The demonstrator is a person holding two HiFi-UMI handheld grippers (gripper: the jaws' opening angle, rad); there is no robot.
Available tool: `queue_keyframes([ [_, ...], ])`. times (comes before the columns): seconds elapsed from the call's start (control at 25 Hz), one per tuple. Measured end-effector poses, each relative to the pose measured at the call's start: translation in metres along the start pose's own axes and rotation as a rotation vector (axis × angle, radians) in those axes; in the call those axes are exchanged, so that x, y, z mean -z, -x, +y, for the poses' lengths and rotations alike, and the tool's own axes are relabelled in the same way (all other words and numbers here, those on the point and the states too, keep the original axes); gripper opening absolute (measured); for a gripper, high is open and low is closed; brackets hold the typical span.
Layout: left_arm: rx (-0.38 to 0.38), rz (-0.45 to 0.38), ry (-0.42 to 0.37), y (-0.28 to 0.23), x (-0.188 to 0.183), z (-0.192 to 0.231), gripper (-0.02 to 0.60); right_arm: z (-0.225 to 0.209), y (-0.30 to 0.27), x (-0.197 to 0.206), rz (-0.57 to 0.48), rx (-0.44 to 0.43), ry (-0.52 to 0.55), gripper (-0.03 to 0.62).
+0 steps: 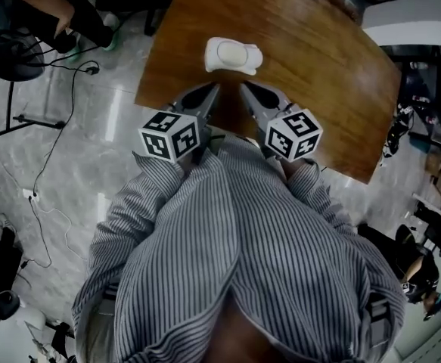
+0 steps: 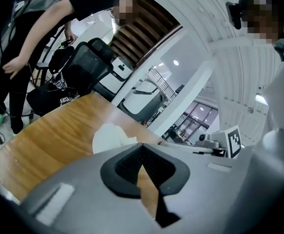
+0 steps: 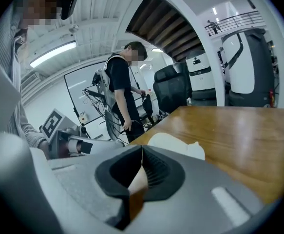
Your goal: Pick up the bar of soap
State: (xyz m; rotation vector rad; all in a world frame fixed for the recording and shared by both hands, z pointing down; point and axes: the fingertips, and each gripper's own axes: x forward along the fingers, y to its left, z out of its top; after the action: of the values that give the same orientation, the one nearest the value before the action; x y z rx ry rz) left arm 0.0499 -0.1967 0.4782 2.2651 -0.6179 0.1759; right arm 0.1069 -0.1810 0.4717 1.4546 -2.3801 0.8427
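A white bar of soap (image 1: 230, 52) lies in a white soap dish (image 1: 252, 64) on the brown wooden table (image 1: 318, 82). My left gripper (image 1: 215, 88) is just short of the dish on its near left, jaws shut and empty. My right gripper (image 1: 243, 88) mirrors it on the near right, shut with nothing between its tips. In the left gripper view the soap dish (image 2: 110, 136) peeks over the closed tips of my left gripper (image 2: 142, 145). The right gripper view shows the soap dish (image 3: 173, 144) just beyond the touching tips of my right gripper (image 3: 142, 147).
The table's near edge (image 1: 182, 112) lies under both grippers. A person in black (image 3: 121, 89) stands by cables and a black chair (image 3: 173, 91) past the table. A tripod (image 1: 16, 112) and cords lie on the grey floor at left.
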Motion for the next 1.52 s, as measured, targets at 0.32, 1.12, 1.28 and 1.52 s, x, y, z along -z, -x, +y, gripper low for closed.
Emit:
queue_keyframes([
  [0.32,-0.046,0.007,0.032,-0.017,0.005,0.007,0.006,-0.021,-0.024,-0.01,0.164,-0.092,0.315,0.026],
  [1.12,-0.108,-0.025,0.12,-0.028,0.028,0.024,0.006,-0.055,-0.089,0.02,0.646,-0.362,0.988,0.25],
  [1.28,-0.118,-0.032,0.136,-0.025,0.033,0.028,0.006,-0.056,-0.092,0.023,0.696,-0.401,0.99,0.253],
  [1.52,-0.128,-0.033,0.145,-0.019,0.036,0.033,0.006,-0.055,-0.093,0.025,0.717,-0.424,0.955,0.252],
])
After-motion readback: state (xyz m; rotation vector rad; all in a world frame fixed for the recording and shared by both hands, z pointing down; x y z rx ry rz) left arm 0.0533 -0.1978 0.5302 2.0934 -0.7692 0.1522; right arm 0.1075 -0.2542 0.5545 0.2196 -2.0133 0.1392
